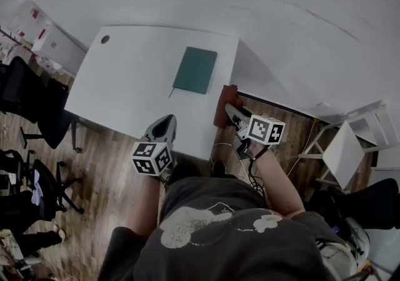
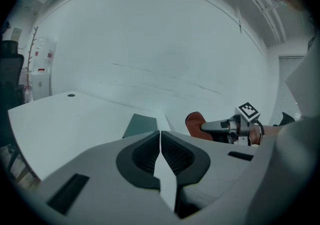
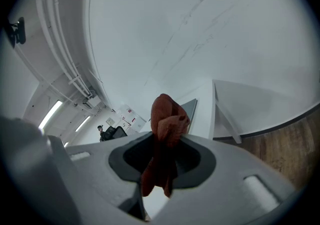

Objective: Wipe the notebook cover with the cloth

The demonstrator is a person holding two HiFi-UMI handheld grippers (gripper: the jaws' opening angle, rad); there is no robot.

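Head view: we note a dark green notebook point(image 1: 195, 70) lying flat on the white table point(image 1: 125, 86), toward its far right part. The left gripper point(image 1: 167, 122) is over the near edge. The right gripper point(image 1: 229, 109) is at the right edge with a red cloth point(image 1: 225, 93).

Left gripper view: we see its jaws pressed together, with nothing between them.

Right gripper view: we see its jaws pinching the bunched cloth, with the notebook beyond.
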